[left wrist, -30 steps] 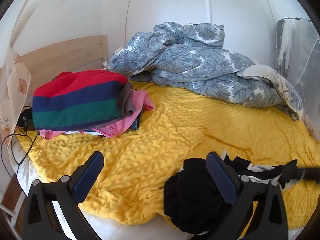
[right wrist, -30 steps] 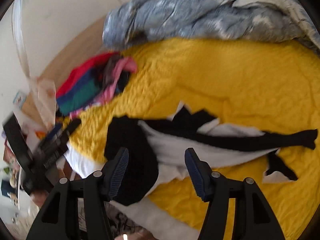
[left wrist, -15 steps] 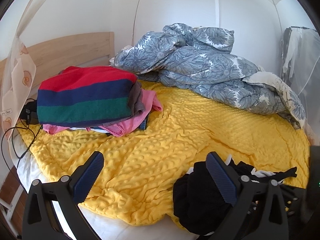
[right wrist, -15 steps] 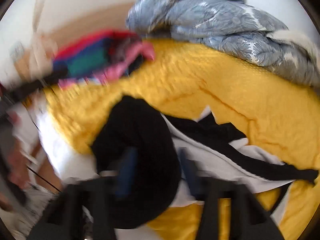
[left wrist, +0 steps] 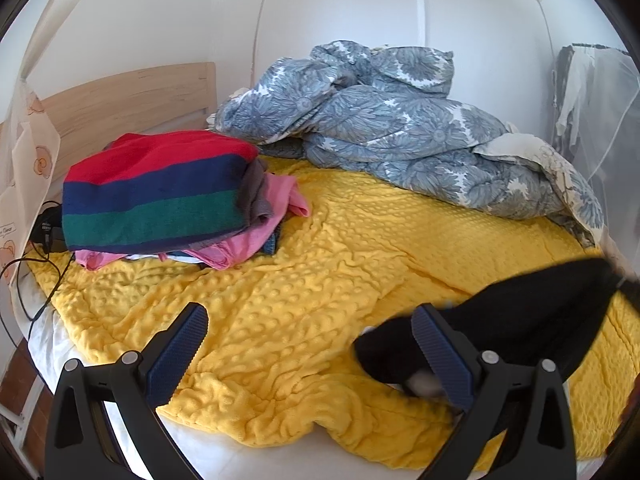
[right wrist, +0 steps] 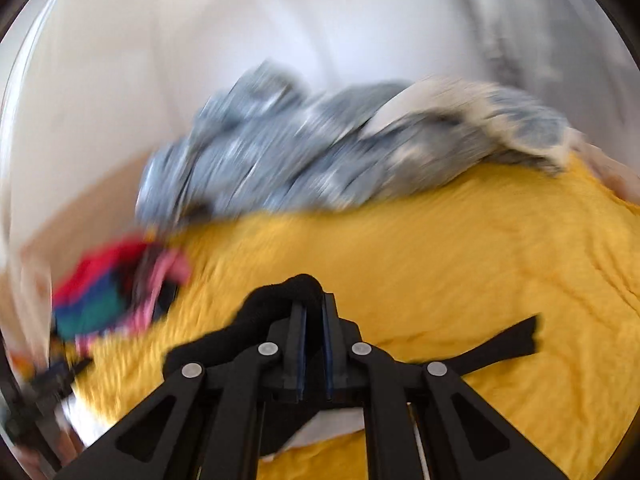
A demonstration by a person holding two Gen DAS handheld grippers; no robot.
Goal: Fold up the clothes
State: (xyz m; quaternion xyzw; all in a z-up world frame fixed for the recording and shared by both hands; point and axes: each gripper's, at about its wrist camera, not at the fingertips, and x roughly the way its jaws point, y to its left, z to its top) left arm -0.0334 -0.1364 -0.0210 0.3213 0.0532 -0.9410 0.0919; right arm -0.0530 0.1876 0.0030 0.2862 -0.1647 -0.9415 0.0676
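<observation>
A black-and-white garment [left wrist: 520, 320] rises off the yellow blanket [left wrist: 320, 280] at the lower right of the left wrist view, stretched up toward the right edge. My left gripper [left wrist: 308, 344] hangs open over the blanket's near edge, its right finger in front of the garment, nothing between its fingers. In the blurred right wrist view my right gripper [right wrist: 314, 312] is shut on a bunch of the black garment [right wrist: 296, 286], lifted above the blanket [right wrist: 440, 260]. A black strap [right wrist: 504, 344] of the garment trails to the right.
A stack of folded clothes topped by a red, navy and green striped towel [left wrist: 156, 188] sits at the left by the wooden headboard [left wrist: 128, 96]. A crumpled grey floral duvet [left wrist: 392, 128] fills the back. Cables [left wrist: 32, 272] hang at the left bed edge.
The right gripper went from open over the black garment to shut on it and lifted it. The garment now stretches up to the right. The left gripper stayed open, shifting slightly.
</observation>
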